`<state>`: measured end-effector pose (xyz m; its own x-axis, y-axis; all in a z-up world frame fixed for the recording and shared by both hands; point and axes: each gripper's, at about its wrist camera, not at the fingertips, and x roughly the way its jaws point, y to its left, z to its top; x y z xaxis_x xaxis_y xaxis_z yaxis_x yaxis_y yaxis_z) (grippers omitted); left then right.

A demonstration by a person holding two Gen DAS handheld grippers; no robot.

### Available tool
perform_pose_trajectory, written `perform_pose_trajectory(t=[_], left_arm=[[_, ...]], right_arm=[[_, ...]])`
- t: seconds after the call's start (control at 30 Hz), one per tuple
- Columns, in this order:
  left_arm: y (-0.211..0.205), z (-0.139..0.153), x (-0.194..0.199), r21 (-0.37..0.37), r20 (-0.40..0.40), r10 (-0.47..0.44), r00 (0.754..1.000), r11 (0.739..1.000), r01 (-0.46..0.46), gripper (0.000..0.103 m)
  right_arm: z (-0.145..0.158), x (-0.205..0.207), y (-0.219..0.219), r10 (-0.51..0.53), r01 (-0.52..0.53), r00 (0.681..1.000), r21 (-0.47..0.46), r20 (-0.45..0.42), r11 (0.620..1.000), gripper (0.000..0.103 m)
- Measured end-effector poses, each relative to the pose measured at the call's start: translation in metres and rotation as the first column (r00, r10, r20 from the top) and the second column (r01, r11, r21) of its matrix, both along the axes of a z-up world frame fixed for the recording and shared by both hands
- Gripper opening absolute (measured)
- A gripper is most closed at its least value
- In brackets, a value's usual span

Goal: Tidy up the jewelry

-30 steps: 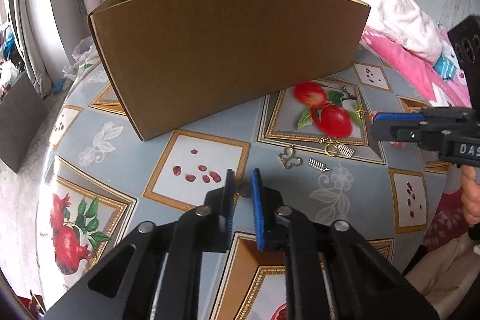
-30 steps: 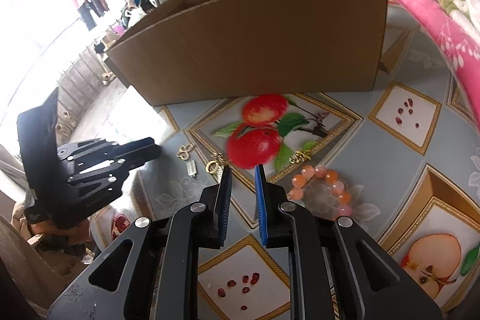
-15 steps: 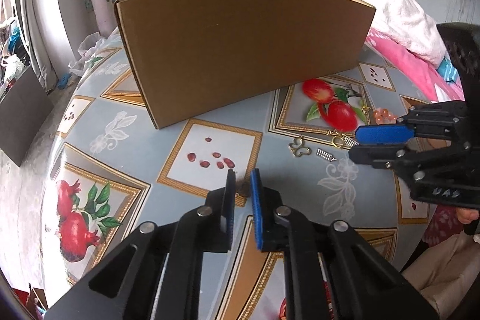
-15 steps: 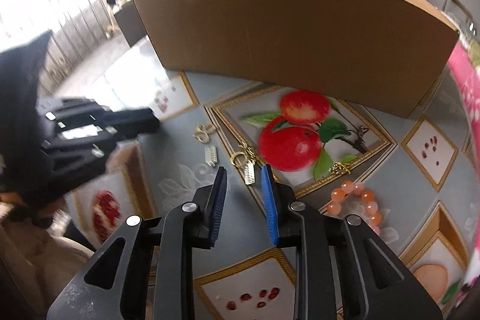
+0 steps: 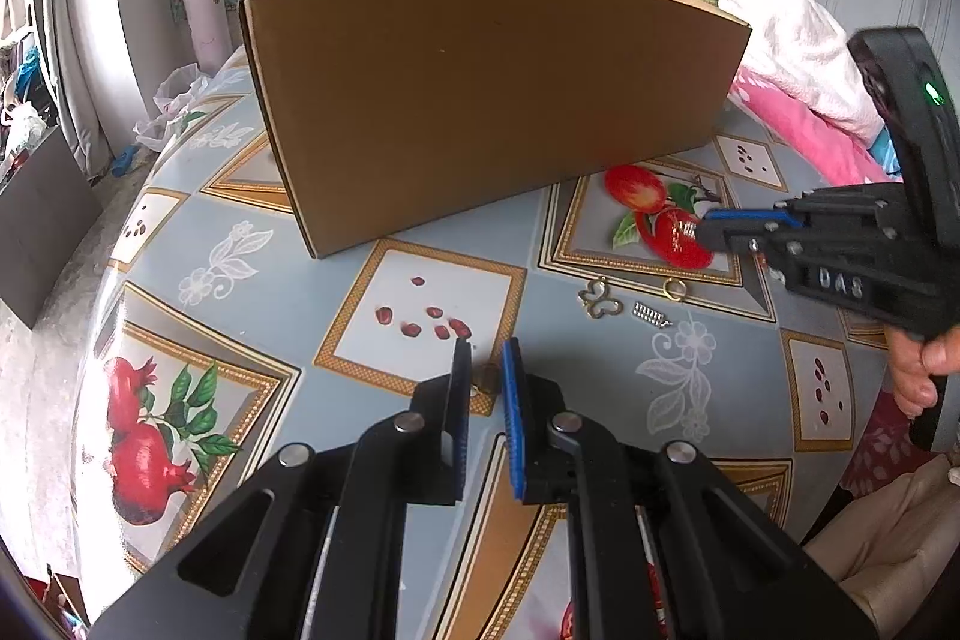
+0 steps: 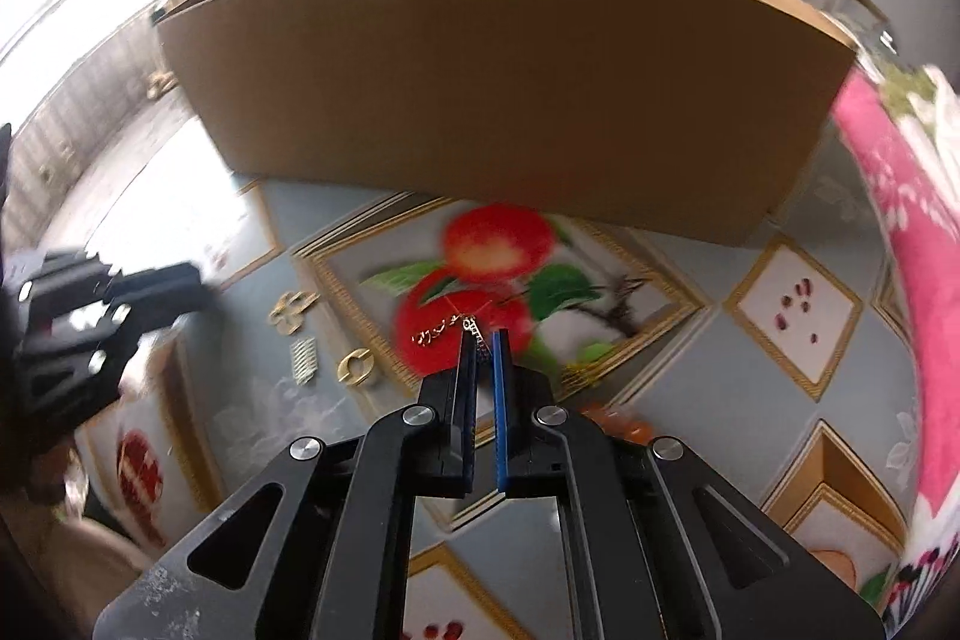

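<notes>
On the left, the left gripper [image 5: 483, 370] is hovering low over the fruit-patterned tablecloth [image 5: 240, 280]. Its jaws are nearly pressed together, and a small dark brownish piece [image 5: 487, 381] is sitting in the narrow gap between them; I cannot tell if the pads are really pinching it or if it is lying on the cloth behind.

In the middle of the table, three loose pieces are lying on the cloth, still unsorted: a gold butterfly-shaped pendant [image 5: 600, 300], a small silver spring-like piece [image 5: 650, 314] and a gold ring [image 5: 675, 289].

More to the right, the right gripper [image 6: 485, 340] is pinching a thin gold chain piece [image 6: 444, 327] above the printed red apple; its jaws have just been closing on it. Orange beads [image 6: 612, 415] are showing partly behind this gripper.

The large brown cardboard box [image 5: 480, 100] is standing behind, and its inside is hidden. I judge the task is in an early or middle stage, with several pieces still waiting.
</notes>
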<state>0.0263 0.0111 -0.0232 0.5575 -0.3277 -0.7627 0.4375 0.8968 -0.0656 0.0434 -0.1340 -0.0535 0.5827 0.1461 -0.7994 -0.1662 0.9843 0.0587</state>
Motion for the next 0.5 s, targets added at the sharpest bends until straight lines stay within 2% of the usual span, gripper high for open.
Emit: perform_pose_trajectory(t=[0.07, 0.13, 0.17, 0.3, 0.5], left_arm=[[0.000, 0.000, 0.000, -0.003, -0.001, 0.001, 1.000, 1.000, -0.001, 0.010], [0.001, 0.000, 0.000, -0.004, -0.001, 0.001, 1.000, 1.000, -0.001, 0.010], [0.001, 0.000, 0.000, -0.005, -0.002, 0.002, 1.000, 1.000, -0.002, 0.010], [0.001, 0.000, 0.001, -0.007, -0.002, 0.001, 1.000, 1.000, -0.001, 0.010], [0.001, 0.000, 0.000, -0.008, -0.002, 0.002, 1.000, 1.000, -0.002, 0.010]], right_arm=[[0.003, 0.002, -0.011, -0.005, 0.005, 1.000, 0.077, 0.003, 0.997, 0.010], [0.012, -0.003, -0.016, 0.017, -0.020, 0.999, 0.123, 0.029, 0.992, 0.024], [0.014, -0.005, -0.015, 0.032, -0.037, 0.999, 0.132, 0.037, 0.991, 0.026], [0.011, -0.013, 0.011, 0.120, -0.123, 0.992, 0.144, 0.029, 0.982, 0.027], [-0.001, -0.007, 0.033, 0.159, -0.158, 0.987, 0.100, 0.001, 0.982, 0.027]])
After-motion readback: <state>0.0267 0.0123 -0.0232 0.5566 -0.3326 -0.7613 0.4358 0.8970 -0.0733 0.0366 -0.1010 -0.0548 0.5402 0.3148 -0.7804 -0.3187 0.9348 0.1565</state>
